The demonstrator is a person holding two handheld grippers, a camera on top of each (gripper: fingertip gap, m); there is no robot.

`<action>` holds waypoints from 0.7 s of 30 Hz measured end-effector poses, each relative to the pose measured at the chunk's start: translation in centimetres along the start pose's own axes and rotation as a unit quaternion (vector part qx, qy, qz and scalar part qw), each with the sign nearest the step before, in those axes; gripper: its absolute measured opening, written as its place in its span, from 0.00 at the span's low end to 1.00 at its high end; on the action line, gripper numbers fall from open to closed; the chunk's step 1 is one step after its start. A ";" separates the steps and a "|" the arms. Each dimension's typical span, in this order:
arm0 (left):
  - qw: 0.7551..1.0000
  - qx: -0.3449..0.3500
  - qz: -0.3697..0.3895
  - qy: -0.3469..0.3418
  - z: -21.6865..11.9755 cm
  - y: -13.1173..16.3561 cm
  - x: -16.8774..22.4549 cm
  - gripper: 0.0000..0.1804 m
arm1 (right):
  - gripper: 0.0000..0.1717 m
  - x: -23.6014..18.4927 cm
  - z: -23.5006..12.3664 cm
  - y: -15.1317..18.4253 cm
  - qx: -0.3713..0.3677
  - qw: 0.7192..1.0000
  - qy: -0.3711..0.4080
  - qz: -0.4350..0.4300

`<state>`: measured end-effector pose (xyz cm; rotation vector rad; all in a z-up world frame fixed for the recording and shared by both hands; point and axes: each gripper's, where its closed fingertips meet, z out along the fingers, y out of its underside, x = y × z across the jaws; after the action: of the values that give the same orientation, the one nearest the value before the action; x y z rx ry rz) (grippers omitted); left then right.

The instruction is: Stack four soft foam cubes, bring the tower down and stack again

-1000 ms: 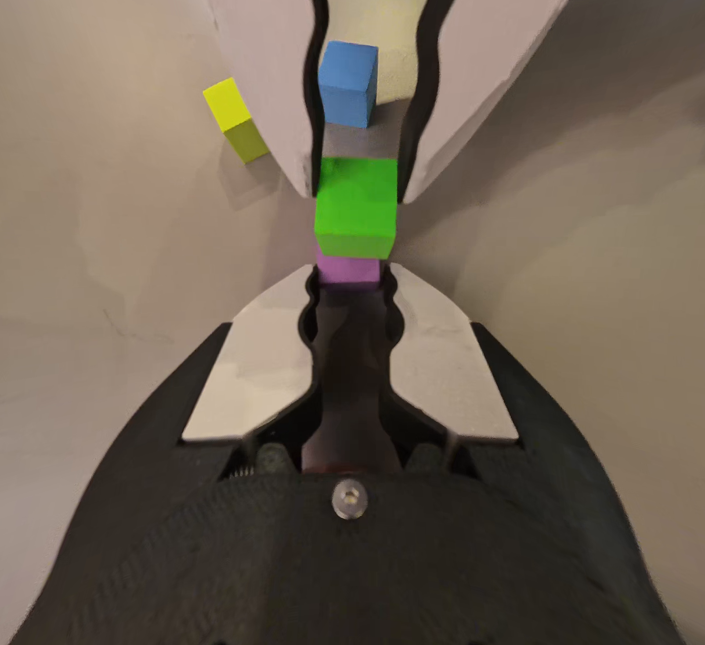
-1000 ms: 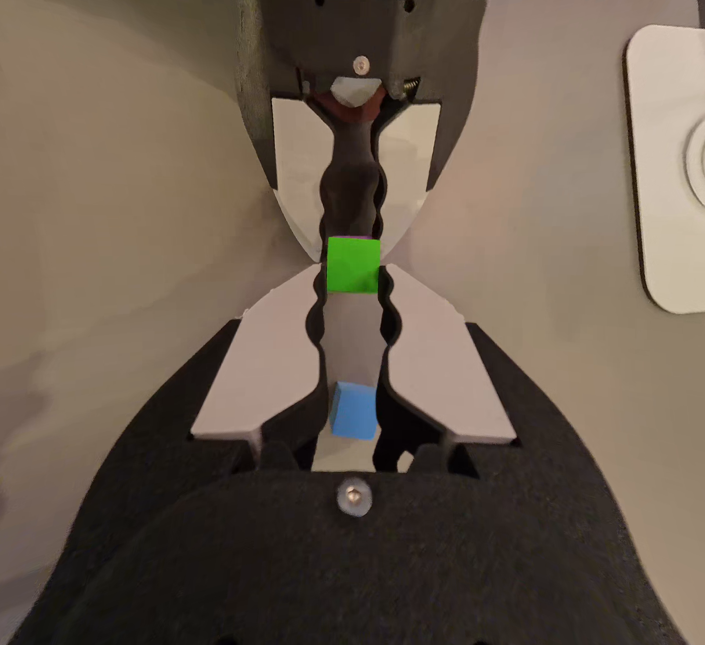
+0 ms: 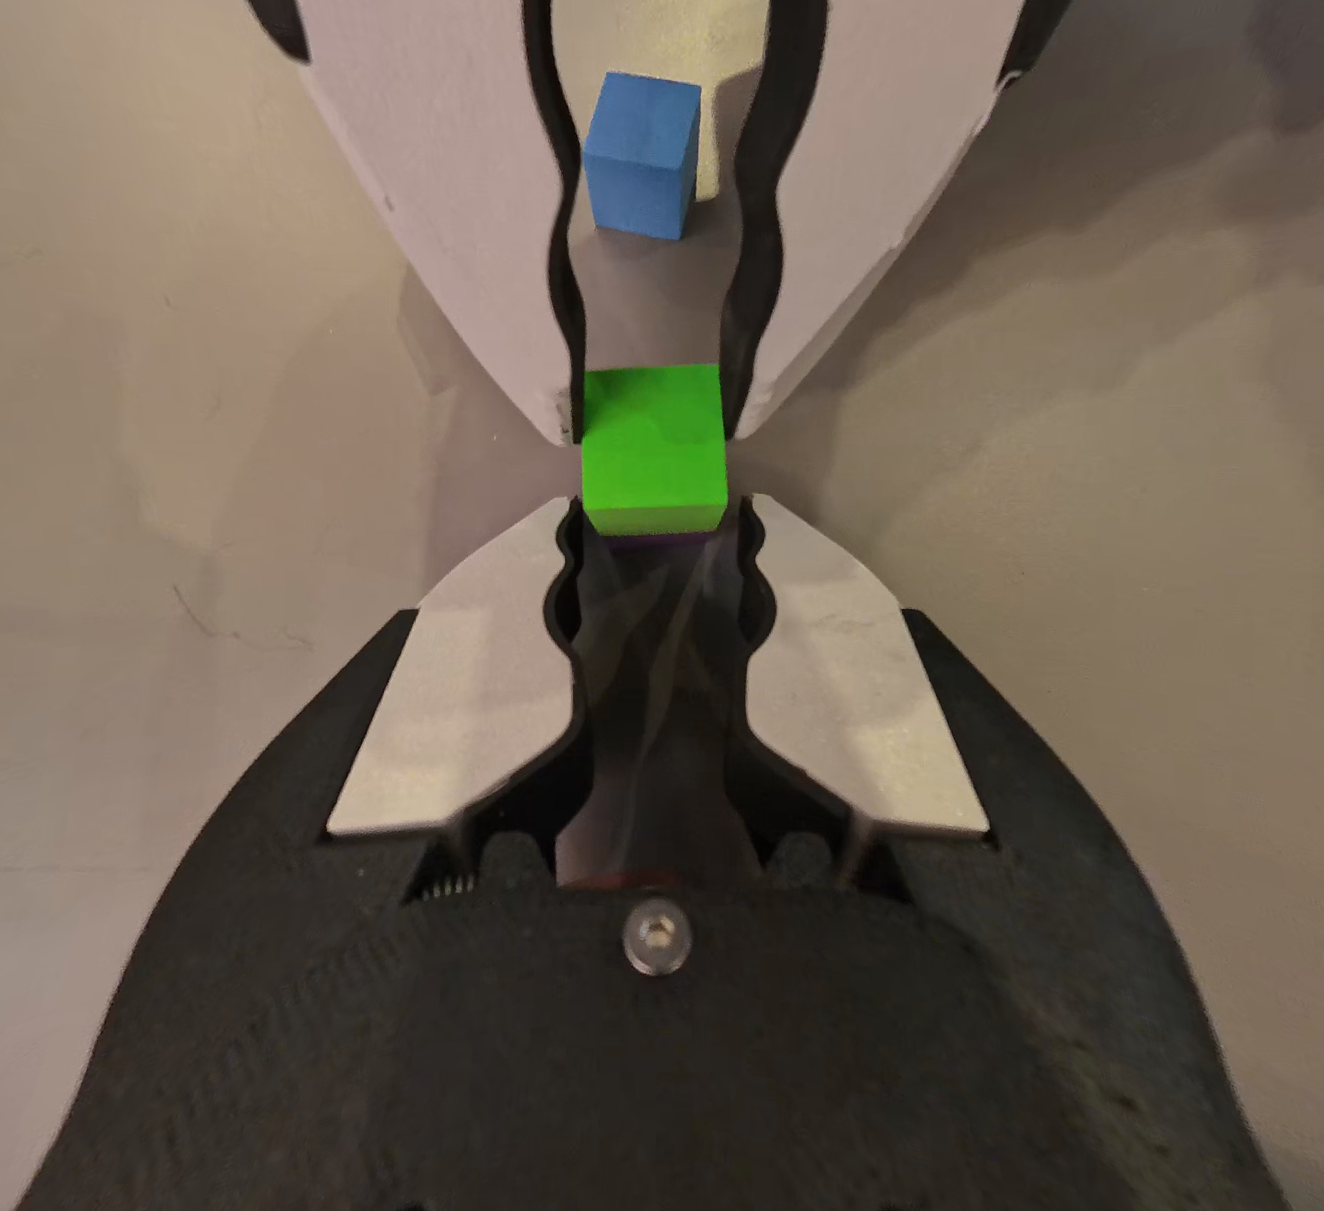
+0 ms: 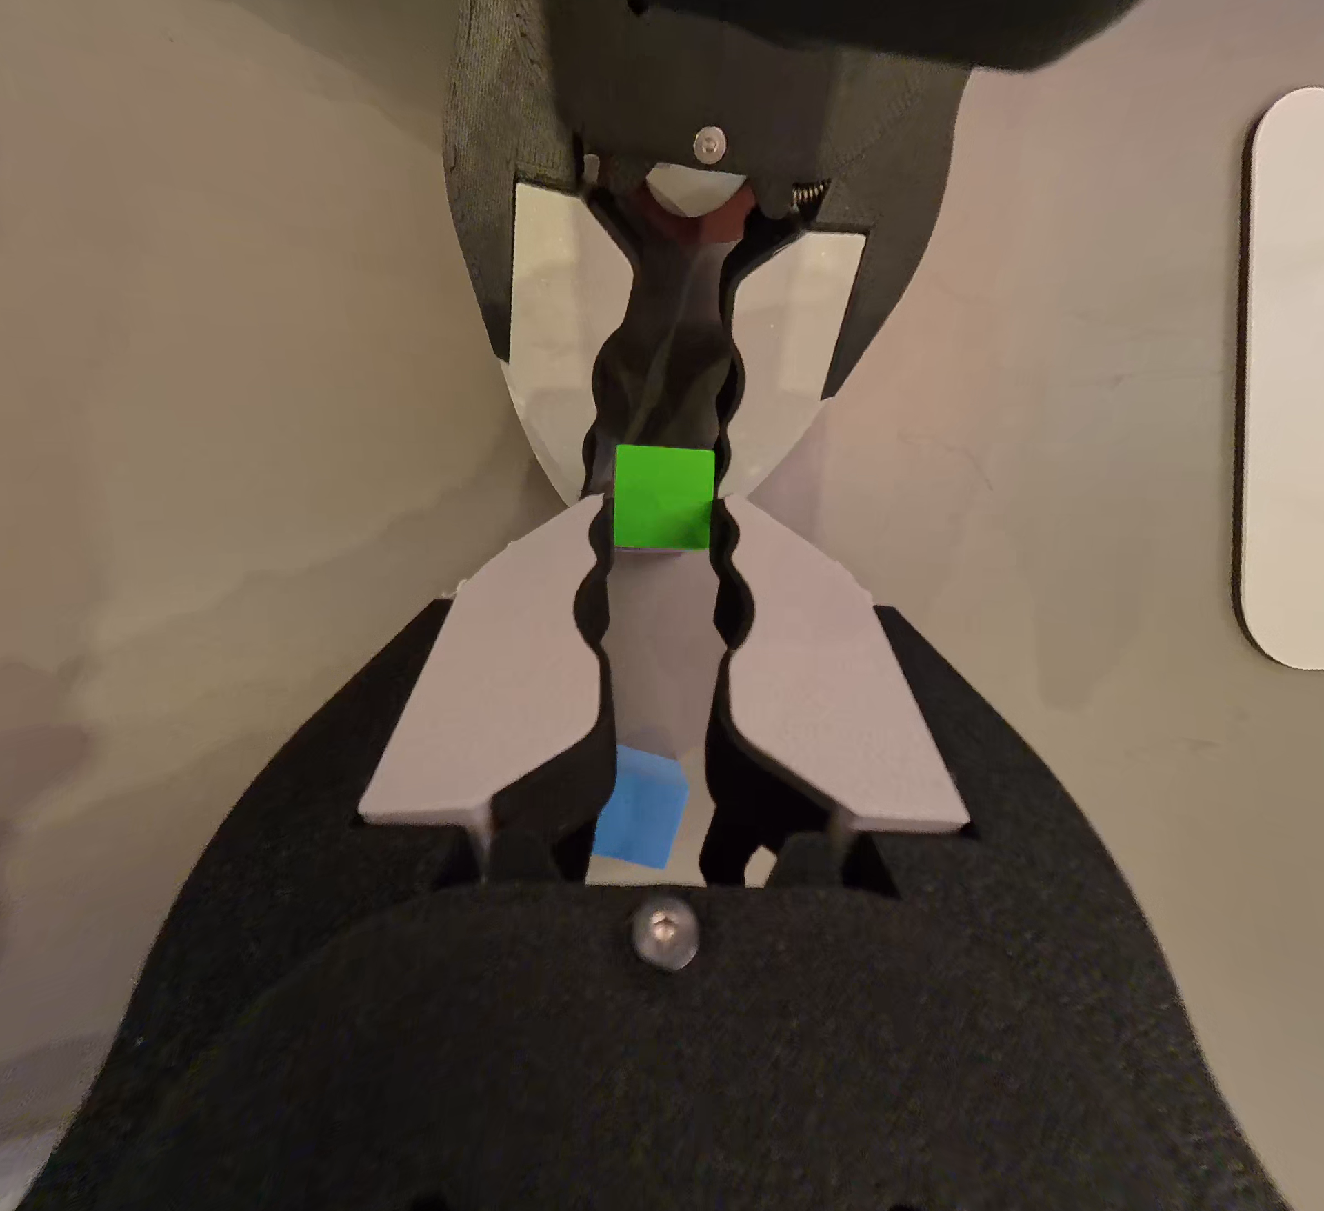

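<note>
Nearest us, our left tool (image 3: 653, 503) stands spread, its tips just clear of the stack's sides and gripping nothing. Straight ahead, on the axis both tools share, the bright green soft foam cube (image 3: 653, 446) sits squarely on a purple foam cube (image 3: 655, 542) on the grey tabletop (image 3: 215, 388). Opposite, our right tool (image 4: 663, 517) is clamped on the green cube. Beyond, a blue foam cube (image 3: 641, 155) waits on the tabletop.

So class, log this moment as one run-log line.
right tool: grips green foam cube | beneath: purple foam cube | left tool: open
</note>
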<state>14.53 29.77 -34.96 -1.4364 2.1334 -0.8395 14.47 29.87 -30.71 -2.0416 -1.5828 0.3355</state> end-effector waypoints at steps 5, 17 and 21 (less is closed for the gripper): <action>1.000 0.000 0.000 0.000 0.0 0.0 0.0 0.23 | 0.15 0.1 -0.1 0.0 0.002 1.000 0.002 0.002; 1.000 0.000 -0.002 0.001 0.0 0.0 0.0 0.23 | 0.15 0.0 0.0 0.1 -0.001 1.000 -0.001 0.002; 1.000 -0.001 -0.002 0.001 0.0 0.0 0.0 0.23 | 0.15 0.0 0.0 0.1 -0.005 1.000 -0.001 0.000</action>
<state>14.51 29.81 -34.96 -1.4424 2.1332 -0.8424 14.59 29.85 -30.74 -2.0495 -1.5879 0.3310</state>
